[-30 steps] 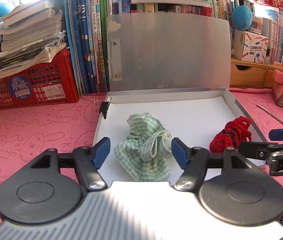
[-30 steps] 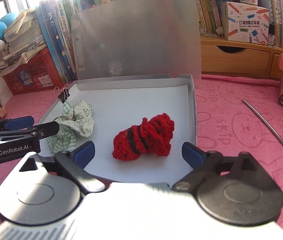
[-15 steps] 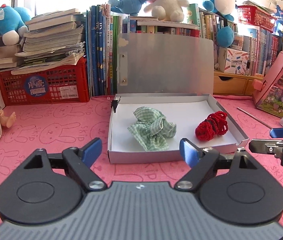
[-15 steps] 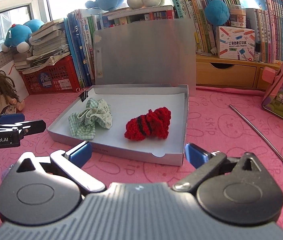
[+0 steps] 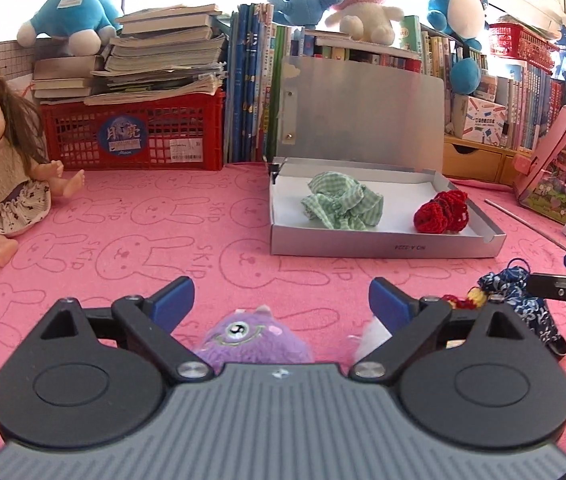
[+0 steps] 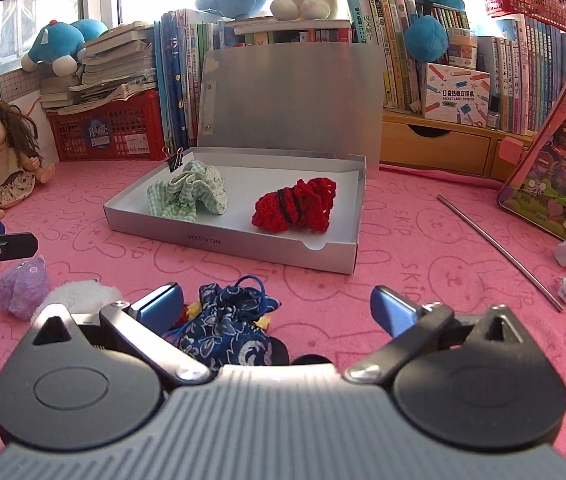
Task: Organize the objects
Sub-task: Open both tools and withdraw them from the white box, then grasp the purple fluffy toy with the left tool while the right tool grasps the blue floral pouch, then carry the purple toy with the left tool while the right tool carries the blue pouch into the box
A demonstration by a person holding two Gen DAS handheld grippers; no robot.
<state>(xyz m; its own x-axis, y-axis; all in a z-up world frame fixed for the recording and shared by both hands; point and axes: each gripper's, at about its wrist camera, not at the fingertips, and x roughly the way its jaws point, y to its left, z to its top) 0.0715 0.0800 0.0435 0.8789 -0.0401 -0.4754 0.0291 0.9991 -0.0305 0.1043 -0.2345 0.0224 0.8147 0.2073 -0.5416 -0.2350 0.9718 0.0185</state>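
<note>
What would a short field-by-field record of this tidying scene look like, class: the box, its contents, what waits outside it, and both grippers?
box: silver box, lid propped open
inside: green gingham cloth on the left, red crochet piece on the right
outside, near side: purple plush toy, blue patterned pouch
left gripper: open, above the purple toy
right gripper: open, over the pouch
surface: pink bunny-print cloth

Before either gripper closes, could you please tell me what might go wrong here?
The purple toy lies low, nearly under the left gripper, beside a white puffball, so both could get pinched. The blue pouch sits off-centre near the right gripper, and its cord might snag.
</note>
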